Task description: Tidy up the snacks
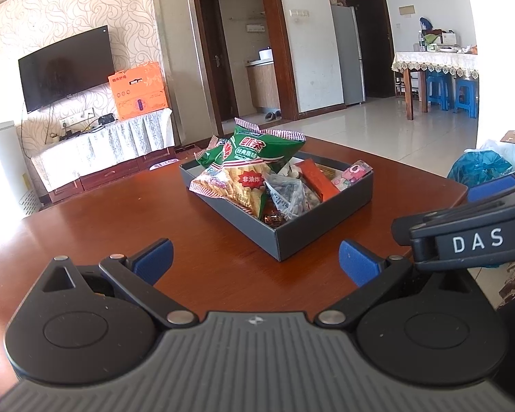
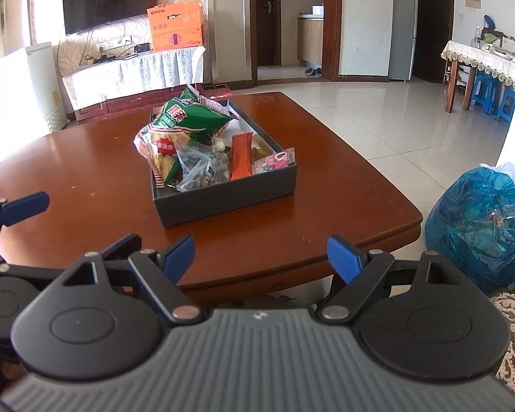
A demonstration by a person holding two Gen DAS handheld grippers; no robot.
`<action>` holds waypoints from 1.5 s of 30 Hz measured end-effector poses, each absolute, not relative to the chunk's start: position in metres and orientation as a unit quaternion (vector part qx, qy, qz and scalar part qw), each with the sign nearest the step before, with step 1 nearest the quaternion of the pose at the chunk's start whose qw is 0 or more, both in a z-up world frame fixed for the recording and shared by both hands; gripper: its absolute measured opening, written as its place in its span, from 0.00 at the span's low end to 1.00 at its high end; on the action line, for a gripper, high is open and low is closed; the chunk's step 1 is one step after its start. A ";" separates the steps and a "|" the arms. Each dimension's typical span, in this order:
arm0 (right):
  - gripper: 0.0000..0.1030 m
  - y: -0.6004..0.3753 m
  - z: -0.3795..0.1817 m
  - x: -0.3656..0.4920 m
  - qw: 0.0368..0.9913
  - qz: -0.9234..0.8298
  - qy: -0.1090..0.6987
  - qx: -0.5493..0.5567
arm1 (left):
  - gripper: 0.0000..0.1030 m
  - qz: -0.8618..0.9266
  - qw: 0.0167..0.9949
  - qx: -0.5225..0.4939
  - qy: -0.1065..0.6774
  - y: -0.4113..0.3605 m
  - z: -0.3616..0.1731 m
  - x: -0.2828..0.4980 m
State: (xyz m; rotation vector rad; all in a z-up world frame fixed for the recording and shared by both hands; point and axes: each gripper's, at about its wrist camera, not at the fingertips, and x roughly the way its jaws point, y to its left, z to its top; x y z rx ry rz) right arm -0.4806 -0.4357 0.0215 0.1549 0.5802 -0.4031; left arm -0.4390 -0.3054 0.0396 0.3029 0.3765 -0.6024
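A dark grey box (image 1: 321,233) (image 2: 223,201) stands on the brown wooden table (image 1: 120,233) (image 2: 86,158), filled with snacks. A green chip bag (image 1: 261,149) (image 2: 192,116) lies on top, over a striped cracker bag (image 1: 237,187) (image 2: 161,158). A clear candy bag (image 1: 288,195) (image 2: 202,168), an orange packet (image 1: 317,178) (image 2: 242,158) and a pink packet (image 1: 352,173) (image 2: 274,161) lie beside them. My left gripper (image 1: 255,261) hangs open in front of the box, empty. My right gripper (image 2: 261,257) is open near the table's front edge, empty; its body (image 1: 470,240) shows in the left wrist view.
A blue plastic bag (image 2: 477,219) (image 1: 480,168) sits on the floor right of the table. A TV (image 1: 65,68) and an orange carton (image 1: 139,91) stand at the far wall. A dining table with blue stools (image 1: 439,91) is at the back right.
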 end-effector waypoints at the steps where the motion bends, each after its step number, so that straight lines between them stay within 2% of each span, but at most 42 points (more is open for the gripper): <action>1: 0.83 -0.436 0.021 -0.481 0.935 -0.197 0.284 0.076 | 1.00 -0.293 0.926 0.148 0.184 -0.306 0.040 -0.439; 45: 0.84 -0.442 0.023 -0.485 0.936 -0.190 0.280 0.100 | 1.00 -0.292 0.929 0.144 0.178 -0.306 0.043 -0.440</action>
